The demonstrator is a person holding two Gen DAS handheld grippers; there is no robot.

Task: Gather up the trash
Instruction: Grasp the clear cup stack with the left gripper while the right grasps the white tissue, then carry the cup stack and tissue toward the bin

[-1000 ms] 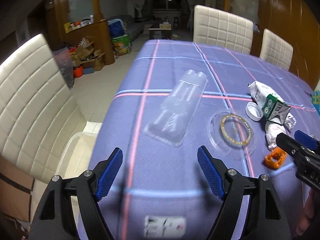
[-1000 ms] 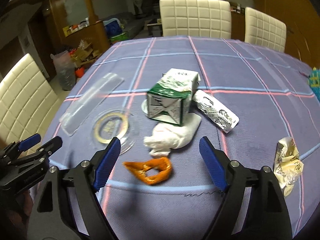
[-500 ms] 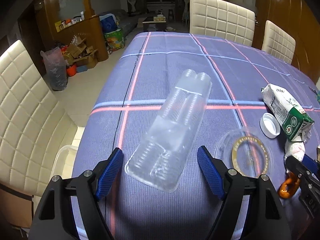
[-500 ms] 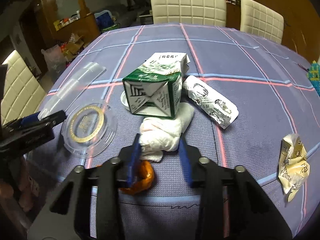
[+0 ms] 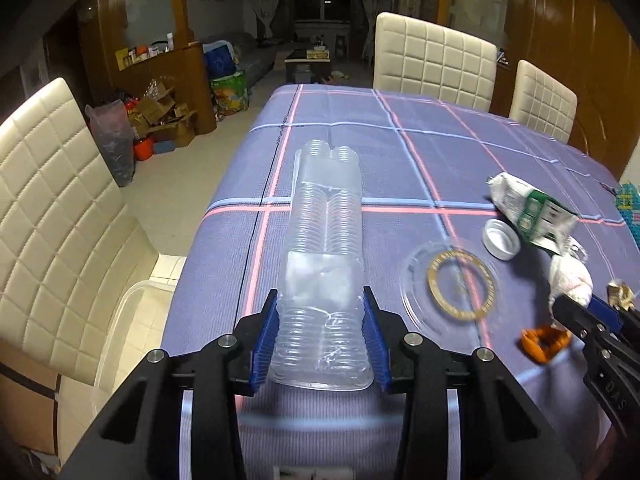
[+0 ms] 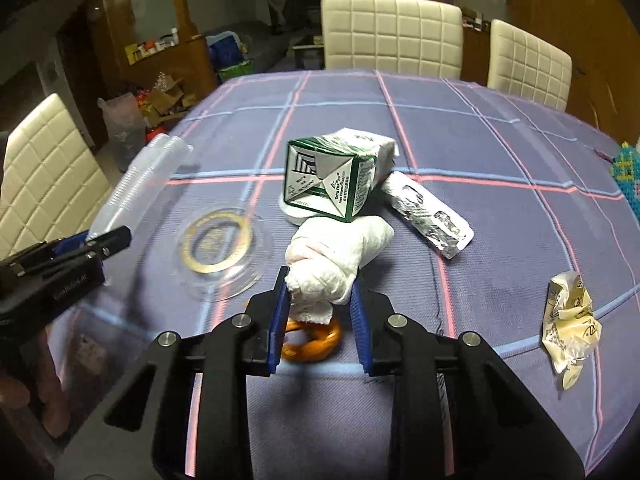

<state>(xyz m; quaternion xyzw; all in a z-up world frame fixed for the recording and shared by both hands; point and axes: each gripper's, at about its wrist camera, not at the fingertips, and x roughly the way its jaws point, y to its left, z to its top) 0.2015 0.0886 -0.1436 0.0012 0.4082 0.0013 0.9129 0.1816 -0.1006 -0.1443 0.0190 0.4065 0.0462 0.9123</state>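
My left gripper (image 5: 320,340) is shut on the near end of a long clear plastic tray (image 5: 326,248) lying on the purple checked tablecloth; the tray also shows in the right wrist view (image 6: 140,184). My right gripper (image 6: 320,316) is shut on a crumpled white tissue (image 6: 340,256), with an orange peel (image 6: 312,340) beneath it. Behind the tissue stand a green-and-white milk carton (image 6: 332,176) and a silver wrapper (image 6: 428,216). A crumpled cream wrapper (image 6: 568,320) lies to the right.
A clear round lid with a gold ring (image 5: 456,280) and a white cap (image 5: 500,238) lie between the grippers. Cream chairs (image 5: 432,64) stand around the table. A clear plastic bin (image 5: 120,320) sits on the floor by the left table edge.
My left gripper moved forward and closed on the clear tray's near end. My right gripper closed further on the white tissue, above the orange peel.
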